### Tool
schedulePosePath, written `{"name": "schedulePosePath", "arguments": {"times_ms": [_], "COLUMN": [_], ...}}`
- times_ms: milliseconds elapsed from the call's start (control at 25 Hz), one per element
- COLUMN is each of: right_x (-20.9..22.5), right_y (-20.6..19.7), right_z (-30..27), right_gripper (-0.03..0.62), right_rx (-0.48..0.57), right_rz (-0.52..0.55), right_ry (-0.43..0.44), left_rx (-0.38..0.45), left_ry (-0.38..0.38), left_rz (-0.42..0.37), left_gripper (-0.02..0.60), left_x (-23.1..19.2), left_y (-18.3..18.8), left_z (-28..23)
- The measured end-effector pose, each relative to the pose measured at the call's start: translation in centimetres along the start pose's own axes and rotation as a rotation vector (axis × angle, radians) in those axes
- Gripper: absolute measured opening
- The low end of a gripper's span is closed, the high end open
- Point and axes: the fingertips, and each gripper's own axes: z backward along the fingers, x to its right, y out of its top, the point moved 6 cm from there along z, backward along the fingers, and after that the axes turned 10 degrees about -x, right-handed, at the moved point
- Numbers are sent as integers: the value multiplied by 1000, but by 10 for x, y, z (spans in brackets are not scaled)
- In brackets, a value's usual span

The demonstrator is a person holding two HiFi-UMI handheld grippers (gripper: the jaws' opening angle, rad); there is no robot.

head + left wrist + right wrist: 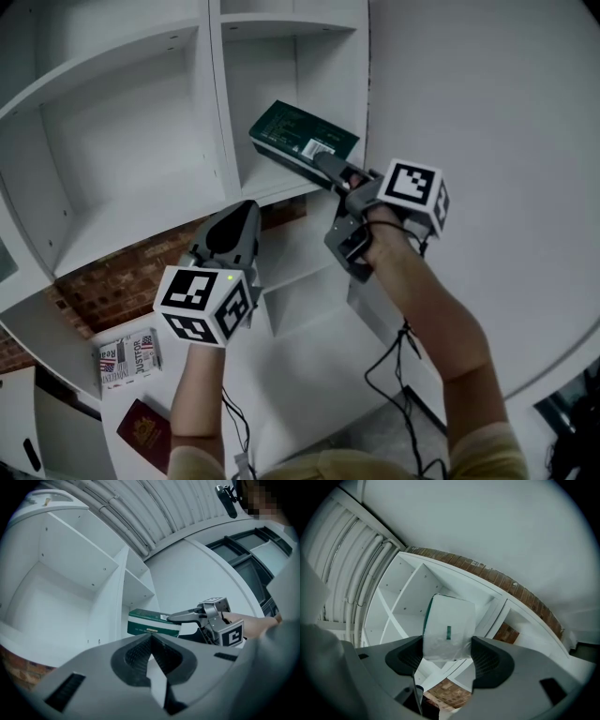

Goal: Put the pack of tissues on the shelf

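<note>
White shelf (pixel 131 178) faces two grippers: right gripper (pixel 325 165) pinches one tissue pack (pixel 298 134) (green-topped), left gripper (pixel 246 210) pressed together.

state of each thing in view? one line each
pack of tissues: clamped in the right gripper, tilted, at the mouth of the upper right compartment.
right gripper: shut on the pack of tissues.
left gripper: shut, nothing between its jaws.
shelf: open-fronted; upper left compartment bare.
red booklet: closed, lying flat.
printed packet: lying flat.

Left tool (pixel 246 211) held out with jaws together; right tool (pixel 330 169), further forward, clamped on the pack (pixel 300 136)
</note>
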Motion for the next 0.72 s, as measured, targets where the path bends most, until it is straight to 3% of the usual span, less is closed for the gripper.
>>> {"name": "schedulePosePath", "arguments": {"times_ms": [320,720], "right_x": [0,-1], "right_y": [-2,-5], "right_z": [-2,-18], "right_gripper": [311,311], "right_rx": [20,42], "right_rz": [-55,-119], "right_ry": [-1,-42], "left_rx": [-25,-13], "left_ry": [63,135], "left_rz": [-50,-73], "left_gripper": [2,3], "left_x": [17,9], "left_y": [4,16], "left_z": [3,15]}}
